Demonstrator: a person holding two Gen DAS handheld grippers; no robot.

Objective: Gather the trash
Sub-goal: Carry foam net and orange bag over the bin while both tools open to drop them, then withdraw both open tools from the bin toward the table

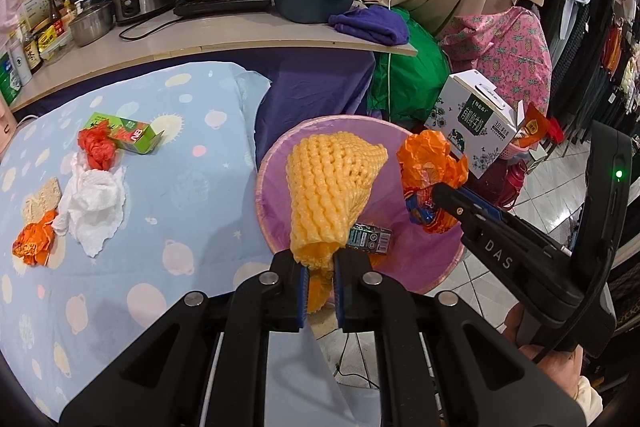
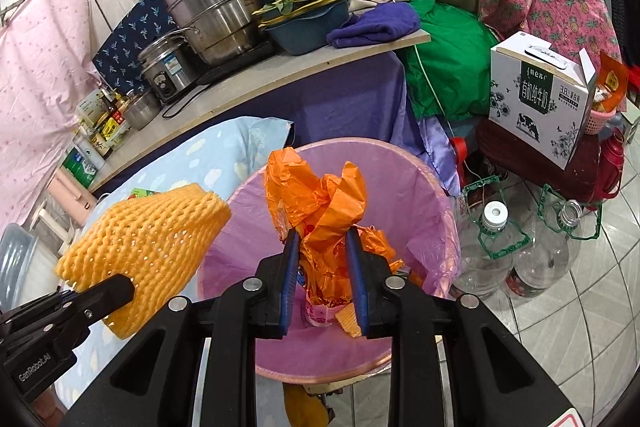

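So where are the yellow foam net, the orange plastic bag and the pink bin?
yellow foam net (image 1: 332,187): left wrist view, middle of its mesh.
orange plastic bag (image 2: 320,199): right wrist view, crumpled top above the jaws.
pink bin (image 2: 404,195): right wrist view, bare inner wall of its liner.

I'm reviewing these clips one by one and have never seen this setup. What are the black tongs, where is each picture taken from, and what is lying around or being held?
There is no robot: a person holds a pair of black tongs in each hand, and each pair carries a camera looking along its fingers. In the left-hand view, the left tongs grip a yellow foam net over the pink-lined bin. In the right-hand view, the right tongs have an orange plastic wrapper between them above the same bin. Left on the blue spotted cloth are a green carton, a red crumpled wrapper, white tissue and another orange wrapper.
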